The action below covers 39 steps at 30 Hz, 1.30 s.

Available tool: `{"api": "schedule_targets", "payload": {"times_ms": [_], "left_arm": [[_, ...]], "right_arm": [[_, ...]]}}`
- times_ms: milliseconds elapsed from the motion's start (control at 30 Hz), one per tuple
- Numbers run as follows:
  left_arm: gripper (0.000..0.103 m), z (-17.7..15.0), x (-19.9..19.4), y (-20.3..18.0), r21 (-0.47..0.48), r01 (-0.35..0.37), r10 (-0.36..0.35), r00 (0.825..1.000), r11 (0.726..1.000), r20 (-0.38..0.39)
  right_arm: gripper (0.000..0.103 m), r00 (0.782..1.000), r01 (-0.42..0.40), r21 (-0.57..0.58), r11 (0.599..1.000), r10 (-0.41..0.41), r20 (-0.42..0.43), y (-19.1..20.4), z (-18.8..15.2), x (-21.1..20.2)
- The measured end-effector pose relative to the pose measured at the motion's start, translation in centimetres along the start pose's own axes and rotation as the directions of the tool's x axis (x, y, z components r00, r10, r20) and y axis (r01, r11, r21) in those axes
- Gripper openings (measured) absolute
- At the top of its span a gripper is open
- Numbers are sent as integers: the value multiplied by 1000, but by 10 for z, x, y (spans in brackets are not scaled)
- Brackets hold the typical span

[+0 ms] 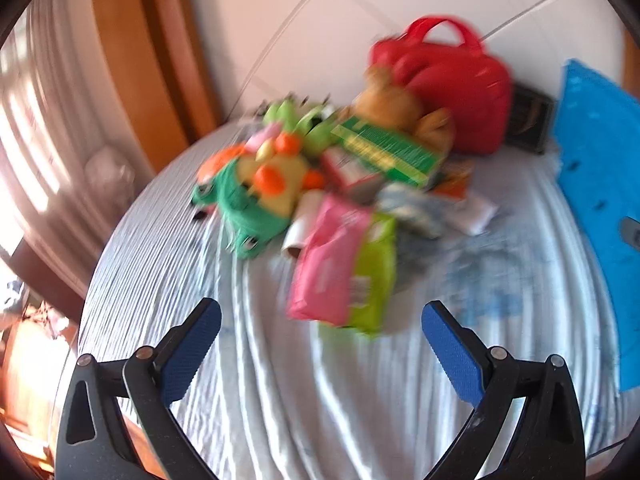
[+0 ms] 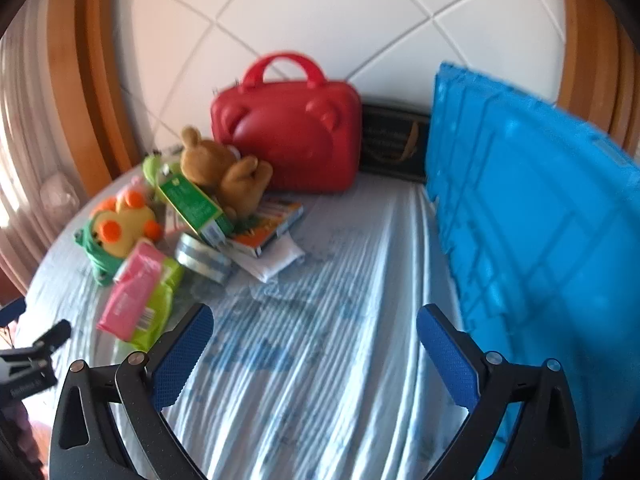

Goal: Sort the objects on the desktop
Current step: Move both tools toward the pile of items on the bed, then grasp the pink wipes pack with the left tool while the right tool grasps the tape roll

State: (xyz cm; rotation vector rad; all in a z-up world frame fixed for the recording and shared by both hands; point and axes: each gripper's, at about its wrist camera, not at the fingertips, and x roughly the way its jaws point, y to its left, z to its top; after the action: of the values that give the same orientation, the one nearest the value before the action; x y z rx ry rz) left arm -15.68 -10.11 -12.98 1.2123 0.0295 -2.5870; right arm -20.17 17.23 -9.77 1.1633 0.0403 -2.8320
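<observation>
Both grippers hang with jaws wide apart and nothing between them over a striped sheet [image 2: 304,360]. The left gripper [image 1: 320,344] faces the heap at 12 o'clock, the pink pack [image 1: 328,264] nearest, probably the first pick. The right gripper [image 2: 314,350] looks past the bear [image 2: 224,168] and red case [image 2: 288,136] — the blue crate [image 2: 532,240] stands at 2 o'clock, likely the sorting bin.

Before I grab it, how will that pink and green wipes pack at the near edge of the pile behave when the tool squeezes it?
The pink and green pack looks like a soft film pouch, so it will probably give and sag rather than stay stiff. Its glossy wrapper may be slippery. It lies flat on the striped sheet, so rolling seems unlikely.
</observation>
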Motion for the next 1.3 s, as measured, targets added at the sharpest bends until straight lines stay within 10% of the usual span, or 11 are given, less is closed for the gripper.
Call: {"api": "schedule_targets", "payload": {"times_ms": [300,633,833,967,1033,1300], "left_arm": [[102,24,89,1,1,33,-33,996,999,-89],[80,23,184,-18,41,102,-85,949,994,-305],[42,40,188,-19,0,137,-132,953,991,-274],[35,44,189,-20,-18,138,-137,952,990,-275],[31,44,186,-24,1,132,-127,955,991,-269],[13,42,139,-27,7,142,-138,967,990,-215]], "right_arm": [[103,991,-13,-46,999,6,-136,21,13,72],[103,955,-167,-179,970,114,-272,82,30,172],[102,937,-231,-274,934,138,-321,121,36,225],[90,924,-288,-322,902,173,-342,145,39,245],[66,914,-306,-313,899,186,-360,151,40,253],[52,890,-360,-222,906,263,-372,141,38,227]]}}
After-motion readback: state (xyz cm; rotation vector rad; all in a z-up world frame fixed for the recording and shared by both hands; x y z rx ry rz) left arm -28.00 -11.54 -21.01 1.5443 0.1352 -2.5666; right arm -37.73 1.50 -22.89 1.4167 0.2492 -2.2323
